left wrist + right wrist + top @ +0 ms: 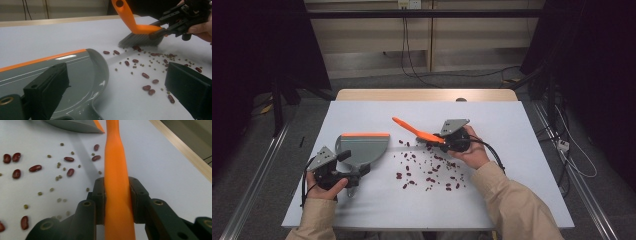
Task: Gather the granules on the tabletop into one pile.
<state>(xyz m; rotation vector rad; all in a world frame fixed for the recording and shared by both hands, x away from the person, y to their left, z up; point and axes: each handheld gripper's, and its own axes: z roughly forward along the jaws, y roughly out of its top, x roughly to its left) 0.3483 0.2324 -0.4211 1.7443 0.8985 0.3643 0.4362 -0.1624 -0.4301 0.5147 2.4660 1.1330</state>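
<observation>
A grey dustpan (362, 147) with an orange front strip lies at the table's left. My left gripper (354, 162) rests at the pan's handle end. In the left gripper view its jaws (116, 72) stand wide apart, the left one over the pan (75, 72), and nothing is pressed between them. My right gripper (439, 140) is shut on the orange handle of a small brush (417, 131), gripped tight in the right gripper view (117, 187). The brush's grey bristles (140, 41) touch the table at the far side of several scattered red beans and small green ones (432, 170).
The white tabletop (512, 130) ends in a wooden strip (427, 95) at the far edge. Beans (147, 75) lie spread between the pan's rim and the brush. Cables run across the floor beyond the table and on its right.
</observation>
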